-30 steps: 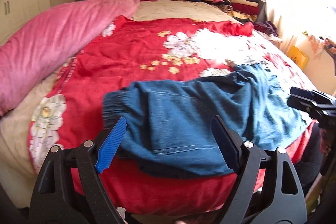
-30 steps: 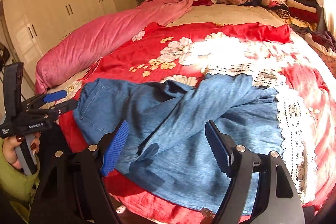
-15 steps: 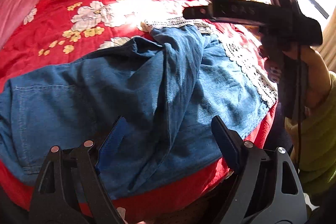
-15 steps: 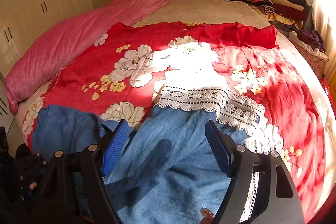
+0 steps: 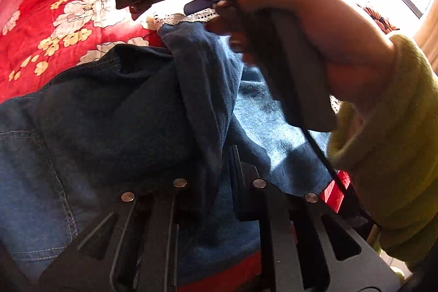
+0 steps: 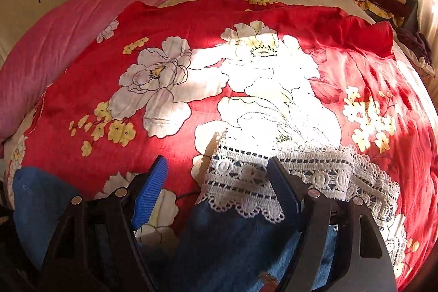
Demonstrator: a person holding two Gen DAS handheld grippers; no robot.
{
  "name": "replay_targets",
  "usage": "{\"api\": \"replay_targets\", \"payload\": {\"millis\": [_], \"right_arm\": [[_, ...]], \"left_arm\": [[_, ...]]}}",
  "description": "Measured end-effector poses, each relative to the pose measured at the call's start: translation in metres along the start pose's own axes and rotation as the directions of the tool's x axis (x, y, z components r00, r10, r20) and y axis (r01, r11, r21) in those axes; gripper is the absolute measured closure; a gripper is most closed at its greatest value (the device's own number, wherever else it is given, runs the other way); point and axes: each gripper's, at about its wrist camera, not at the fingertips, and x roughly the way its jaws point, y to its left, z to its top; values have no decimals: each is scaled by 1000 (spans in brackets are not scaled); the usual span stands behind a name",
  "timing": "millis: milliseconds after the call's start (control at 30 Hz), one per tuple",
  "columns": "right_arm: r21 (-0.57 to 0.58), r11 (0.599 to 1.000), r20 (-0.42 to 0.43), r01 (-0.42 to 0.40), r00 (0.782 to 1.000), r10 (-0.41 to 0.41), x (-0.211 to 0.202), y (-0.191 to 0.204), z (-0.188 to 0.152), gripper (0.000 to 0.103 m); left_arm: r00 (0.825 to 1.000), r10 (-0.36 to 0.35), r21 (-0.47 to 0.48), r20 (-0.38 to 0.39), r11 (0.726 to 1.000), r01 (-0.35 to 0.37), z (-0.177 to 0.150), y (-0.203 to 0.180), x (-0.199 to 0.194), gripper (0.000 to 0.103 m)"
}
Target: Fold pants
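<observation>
A: Denim, blue, fills the lower half of the left wrist view: the pants (image 5: pixel 115 122) lie rumpled on the red flowered blanket (image 5: pixel 54 26). Left claw (image 5: pixel 216 177) is closing, jaws almost together, a ridge of denim caught between them at bottom centre.

B: How much cloth has it got?

A: Cannot tell (the fold hides how many layers). Risk one: it has pinched only a loose fold, so a lift would drag one leg and bunch the rest.

B: And the right?

A: Right claw (image 6: pixel 216 196) stands wide, nothing between the pads. In its own view the lace hem (image 6: pixel 301 179) sits at lower centre, touching the right-hand finger; the other finger hangs over bare blanket.

B: So a close there could miss?

A: Likely it would catch the lace edge only, or blanket along with it. Lace looks thin and may slip or snag.

B: Anything else?

A: Person's hand (image 5: pixel 328 45) and yellow-green sleeve (image 5: pixel 397 155) crowd the right of the left view; the two tools are near enough to knock together.
</observation>
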Motion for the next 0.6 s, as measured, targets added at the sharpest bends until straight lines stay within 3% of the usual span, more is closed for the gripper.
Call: {"api": "replay_targets", "payload": {"millis": [100, 200, 267, 500, 567, 600], "right_arm": [[-5, 997, -9, 72, 997, -72, 15, 0, 0, 31], [-11, 991, 11, 132, 991, -132, 19, -7, -2, 66], [24, 997, 35, 74, 997, -75, 9, -18, -4, 89], [90, 996, 133, -28, 991, 16, -57, -53, -21, 94], [115, 991, 170, -61, 985, 41, -82, -67, -32, 94], [133, 988, 185, -83, 981, 58, -94, -73, -39, 94]], "left_arm": [[1000, 3, 3, -3, 1000, -3, -1, 0, 1, 95], [1000, 3, 6, -2, 1000, -3, -2, 1, -1, 95], [1000, 7, 10, 0, 1000, -7, -1, 0, 2, 95], [1000, 15, 4, 9, 1000, -15, -2, 1, -1, 95], [1000, 17, -1, 14, 1000, -17, -2, 0, -3, 91], [1000, 17, -9, 18, 1000, -17, -2, 2, -4, 83]]}}
